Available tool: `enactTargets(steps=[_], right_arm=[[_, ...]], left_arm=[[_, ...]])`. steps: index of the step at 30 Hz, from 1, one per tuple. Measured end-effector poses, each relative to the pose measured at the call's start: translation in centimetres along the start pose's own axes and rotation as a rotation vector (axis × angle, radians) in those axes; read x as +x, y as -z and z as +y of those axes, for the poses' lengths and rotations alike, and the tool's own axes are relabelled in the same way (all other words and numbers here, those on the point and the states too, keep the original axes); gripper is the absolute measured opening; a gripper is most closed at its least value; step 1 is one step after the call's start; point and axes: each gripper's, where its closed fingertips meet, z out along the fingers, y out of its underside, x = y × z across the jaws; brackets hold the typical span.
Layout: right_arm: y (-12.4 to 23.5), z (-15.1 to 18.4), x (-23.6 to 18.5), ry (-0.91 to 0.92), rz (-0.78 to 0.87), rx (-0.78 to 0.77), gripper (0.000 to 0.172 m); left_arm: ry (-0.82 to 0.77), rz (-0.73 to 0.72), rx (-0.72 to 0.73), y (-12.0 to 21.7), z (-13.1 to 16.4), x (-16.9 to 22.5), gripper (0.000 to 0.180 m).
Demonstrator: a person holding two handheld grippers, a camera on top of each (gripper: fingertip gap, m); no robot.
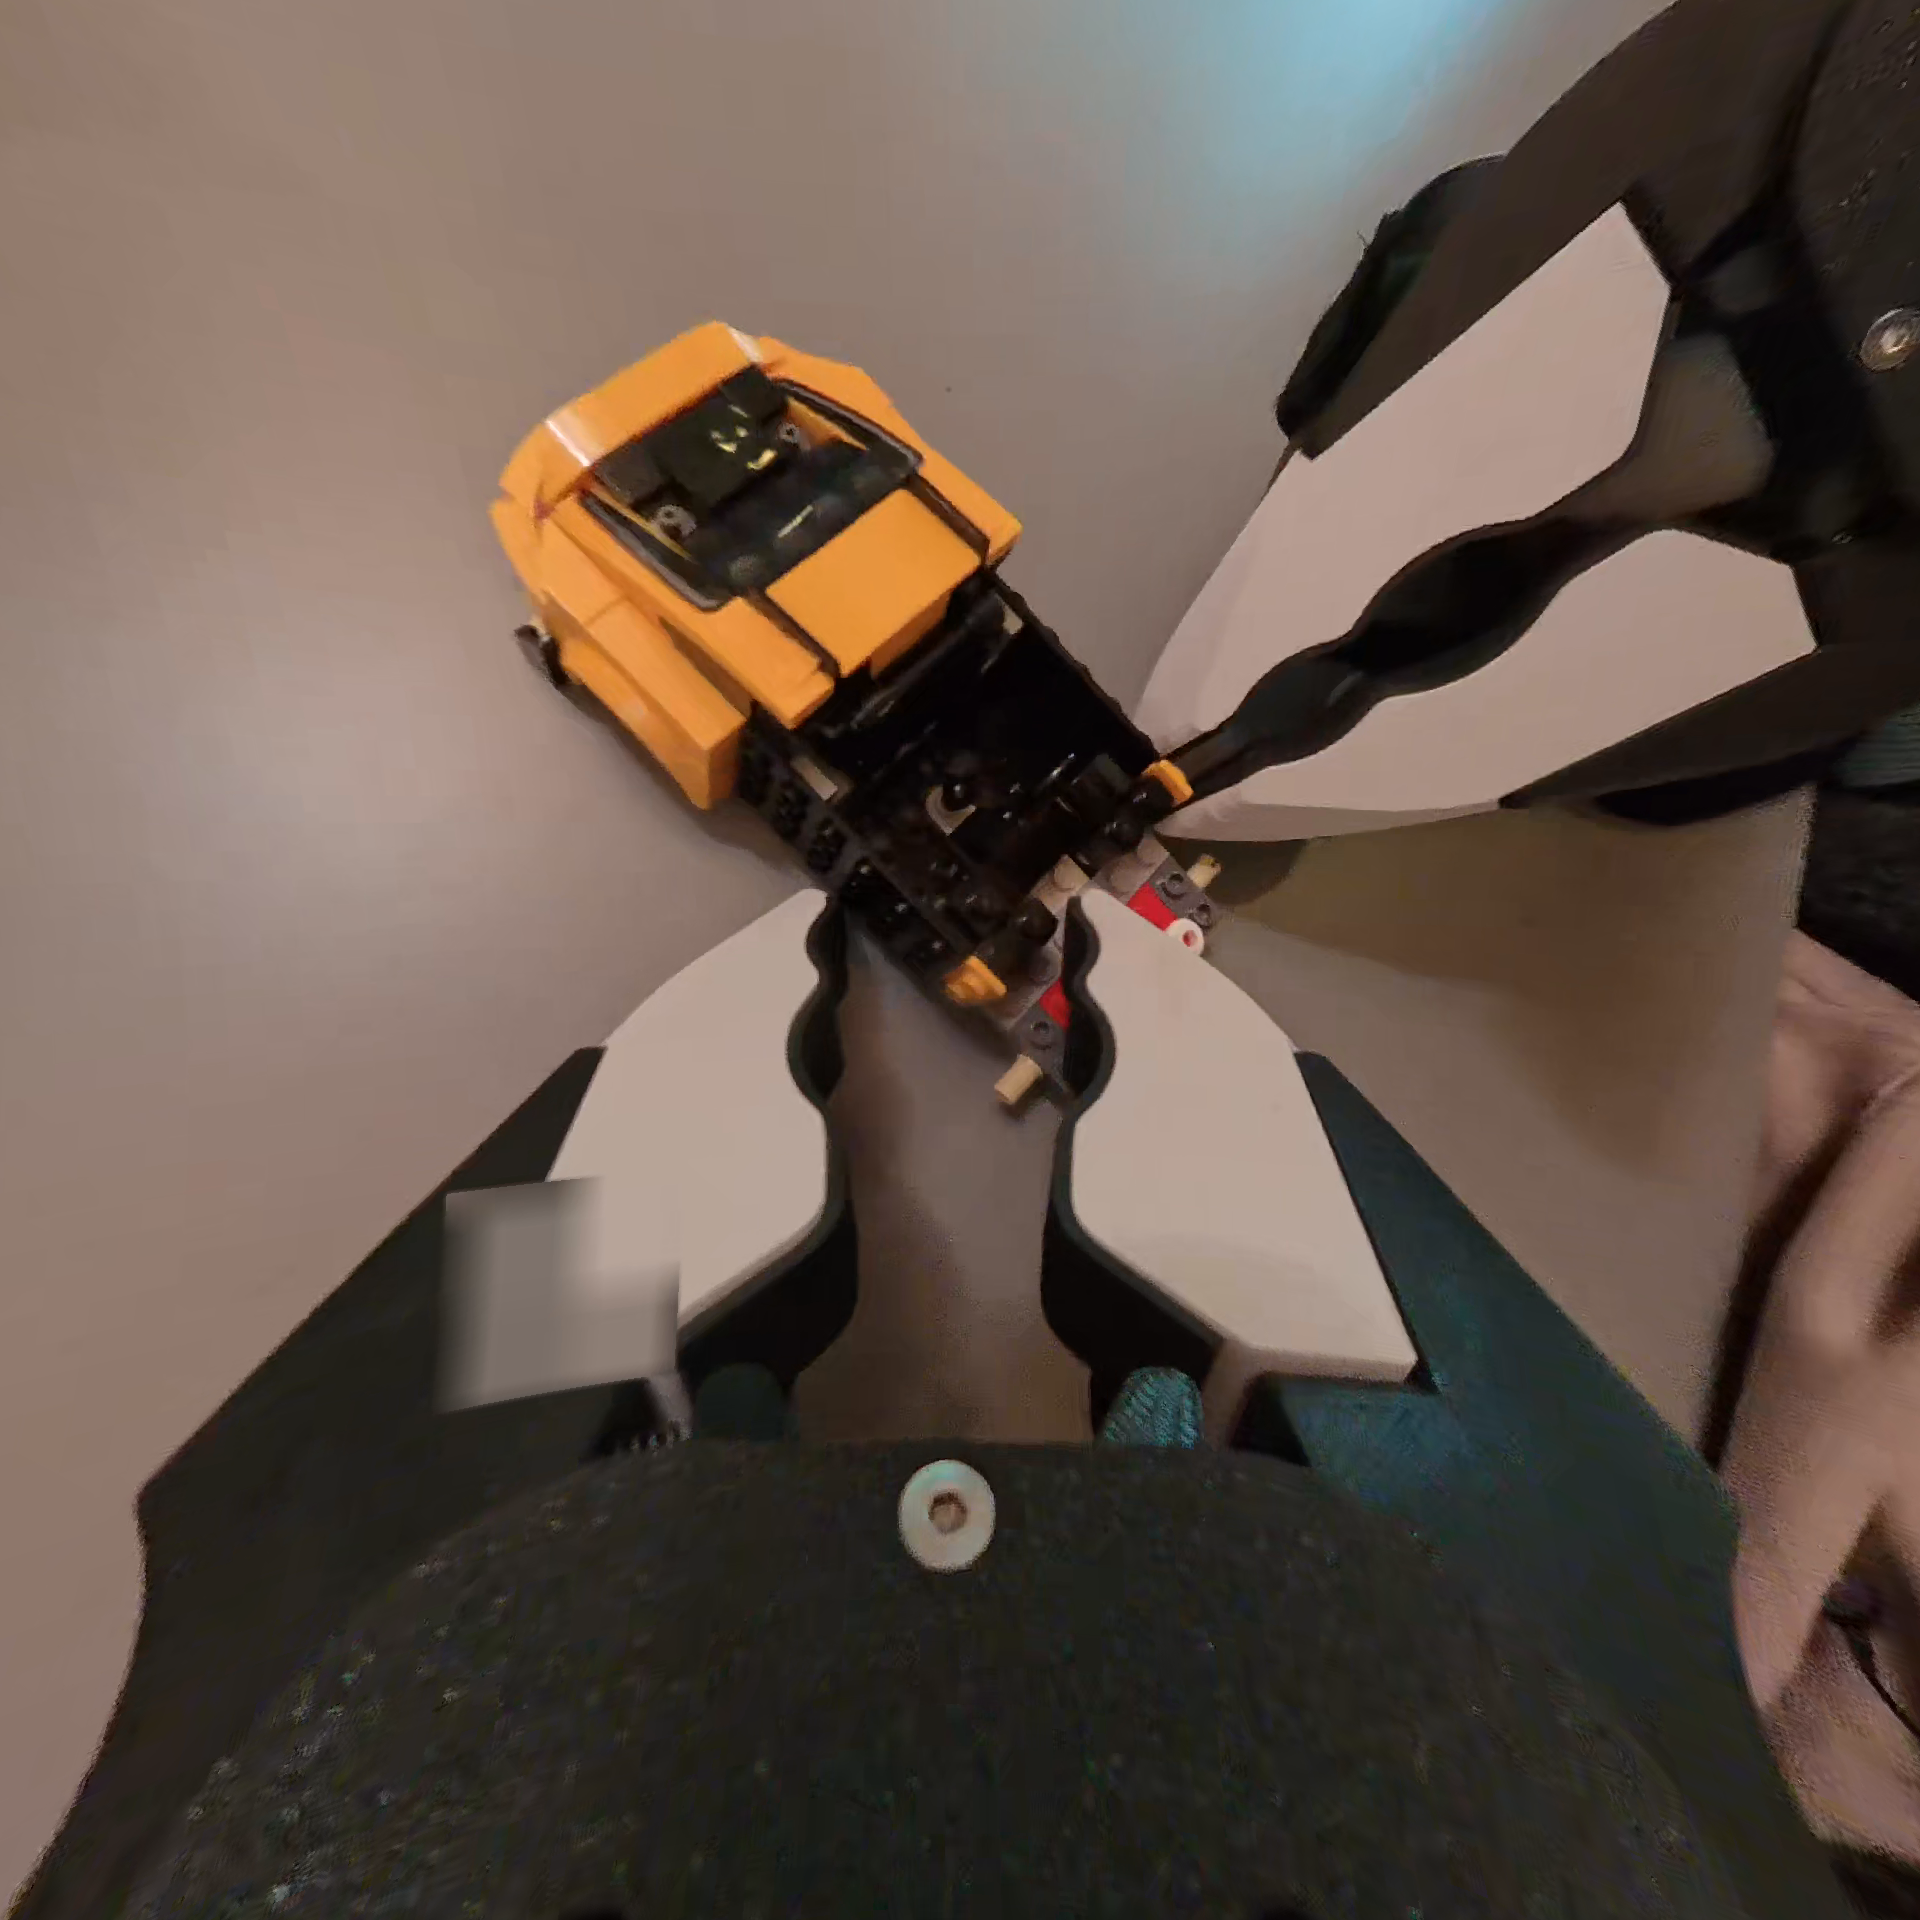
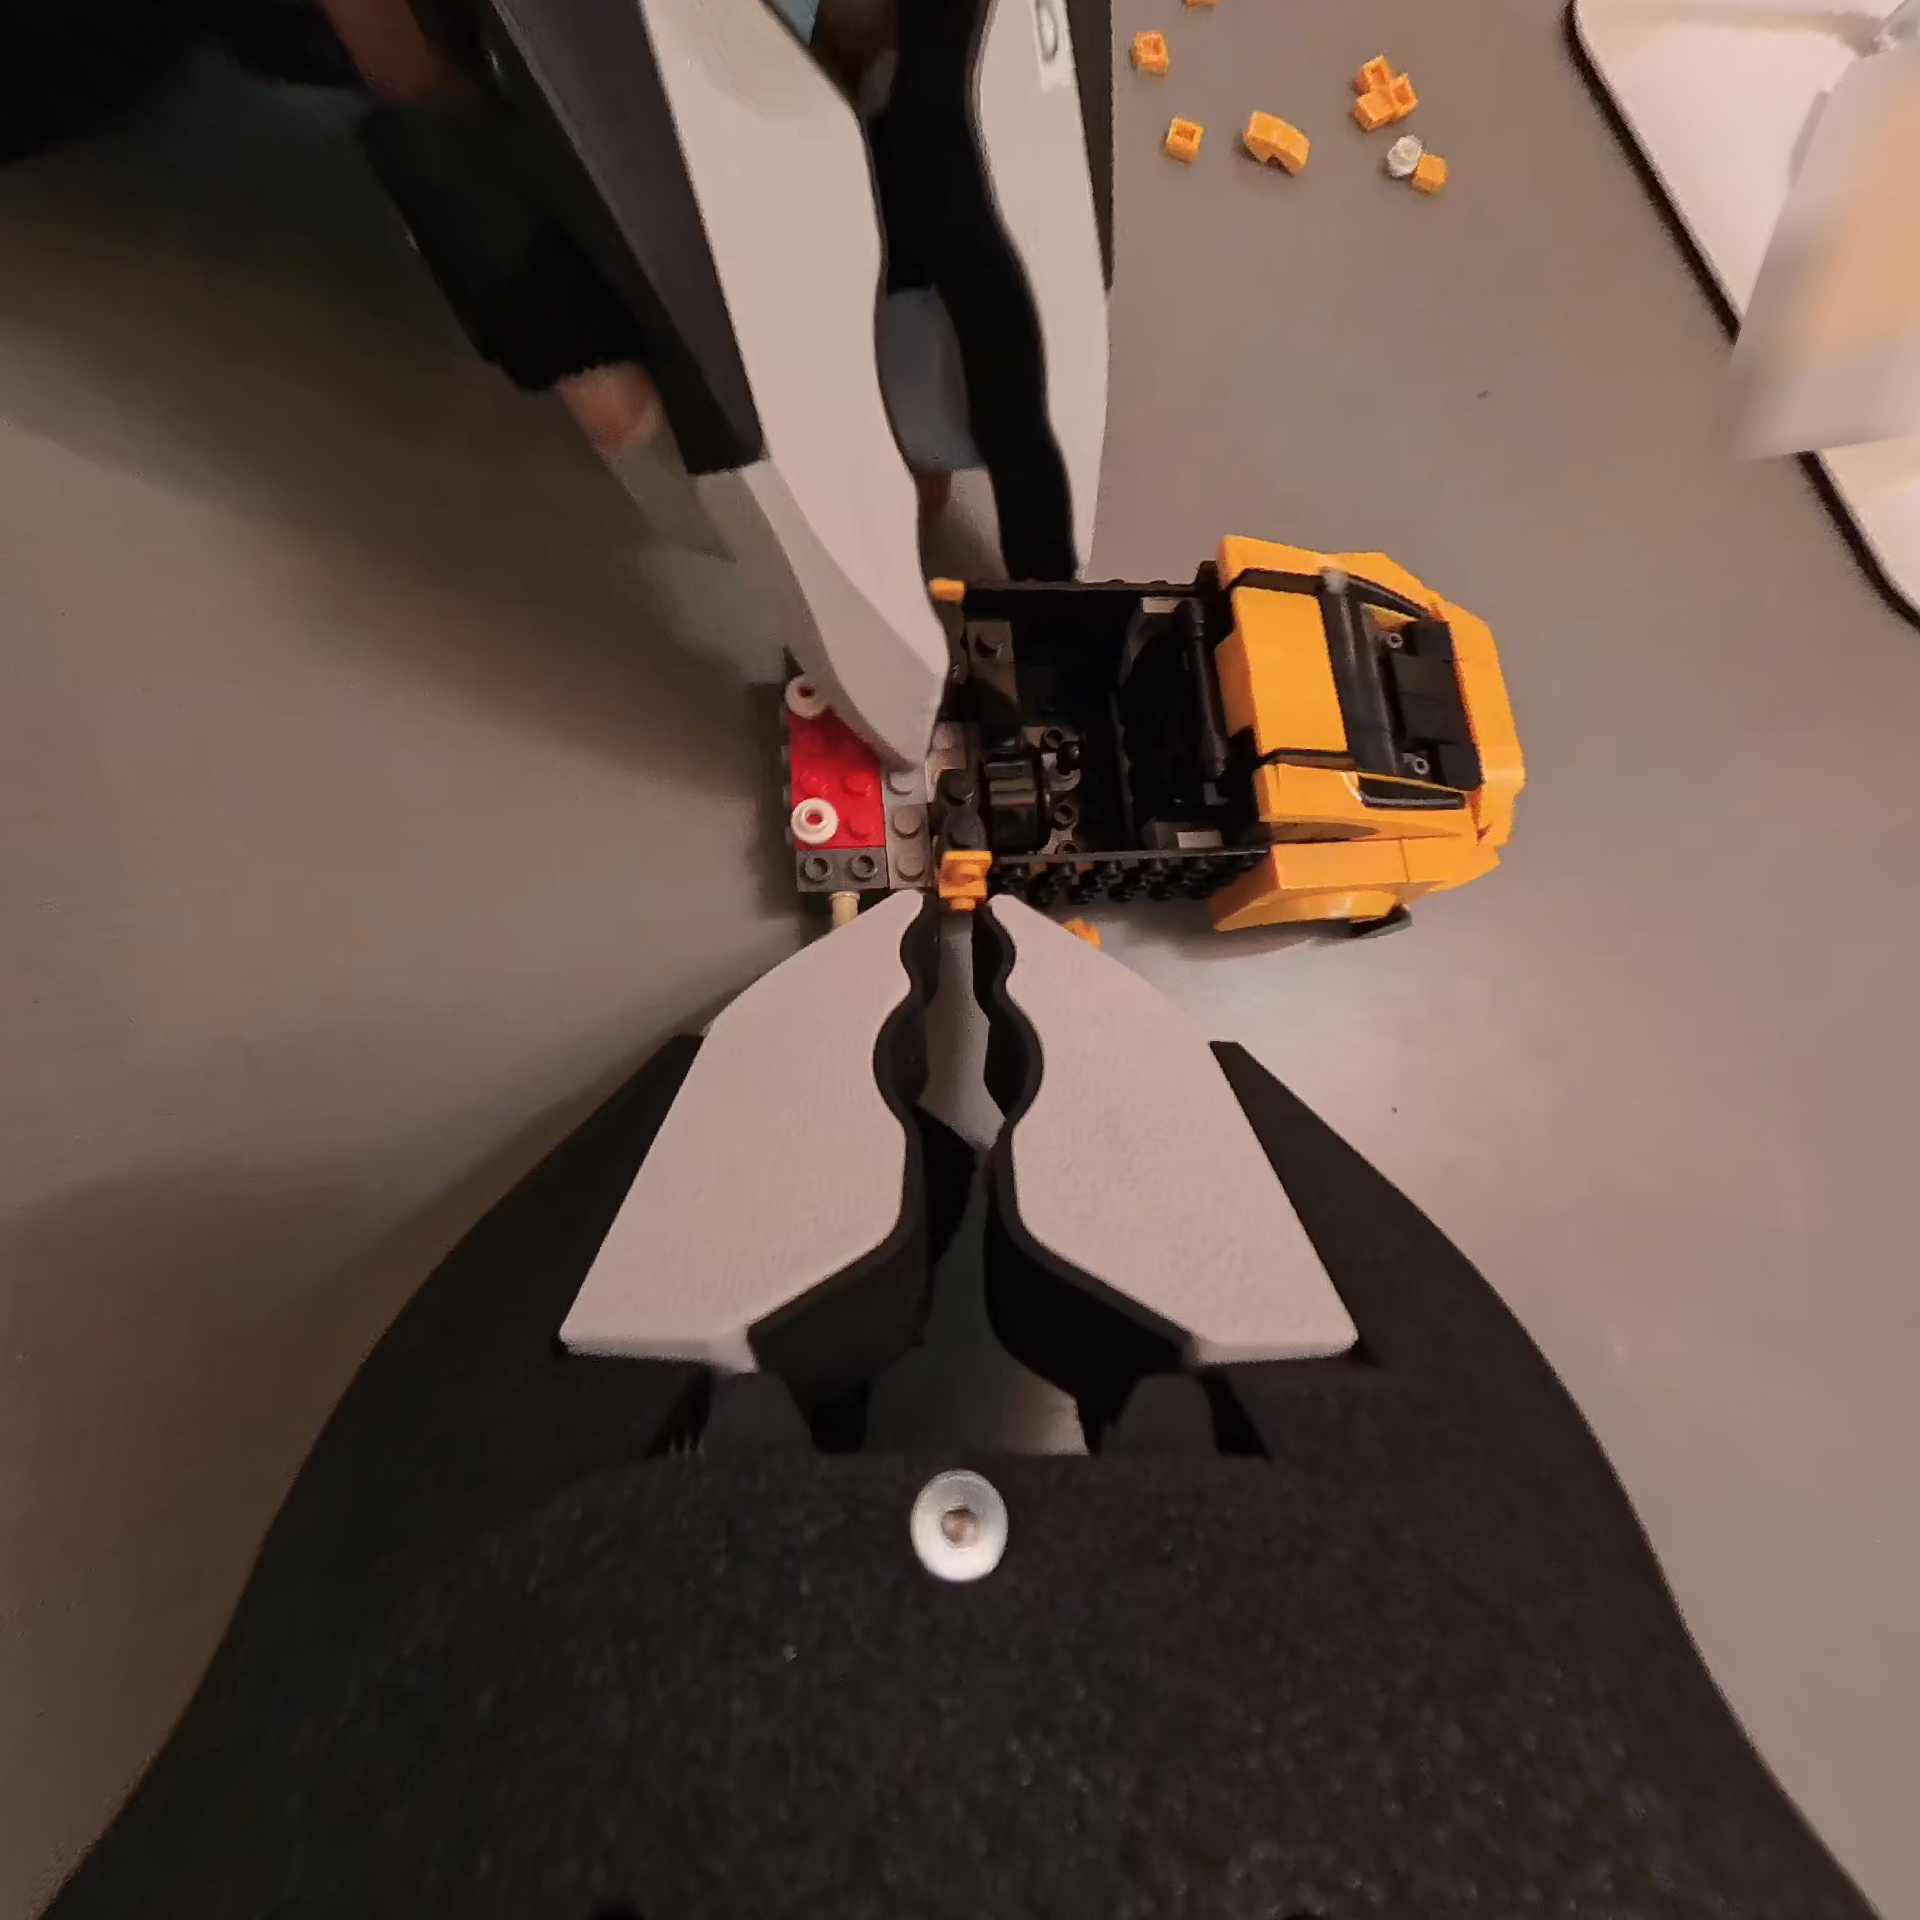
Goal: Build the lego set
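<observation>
Partly built brick car lies on grey table; orange bodywork at one end, open black chassis in the middle, red and grey plates at the other end

Small orange clip piece sits at chassis corner, on the side rail. Right gripper is nearly closed, its two tips pinching this piece; left wrist view confirms the thin closed jaws meeting on the orange piece

Left gripper stands moderately open, straddling the rear of the chassis; one finger lies against the grey and red plates, the other at the black side rail. Looks like a bracing hold on the car's tail

Judgement: with so small a piece, the pinch wants to stay square on it, and the bracing gripper firm so the car does not skid or twist

Farther off: loose orange bricks scattered on table, one more just beside the car; white tray edge at far corner
</observation>
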Motion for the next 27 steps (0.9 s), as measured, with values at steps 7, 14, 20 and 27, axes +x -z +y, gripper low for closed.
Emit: enactTargets(steps=[7, 14, 20, 27], right_arm=[[0.2, 0.3, -0.2, -0.003, -0.053, 0.009, 0.006], [1.0, 0.8, 0.4, -0.008, -0.042, 0.011, 0.0], [1.6, 0.4, 0.2, 0.014, -0.013, 0.031, 0.001], [0.3, -0.3, 0.1, -0.059, -0.017, 0.006, 0.012]], left_arm=[[-0.043, -0.04, 0.012, -0.1, -0.1, 0.2, 0.032], [-0.037, -0.086, 0.029, 0.3, -0.1, -0.9, 0.032], [-0.04, -0.063, 0.03, 0.2, 0.0, -0.3, 0.032], [0.016, -0.094, 0.043, 0.1, 0.1, 0.0, 0.032]])
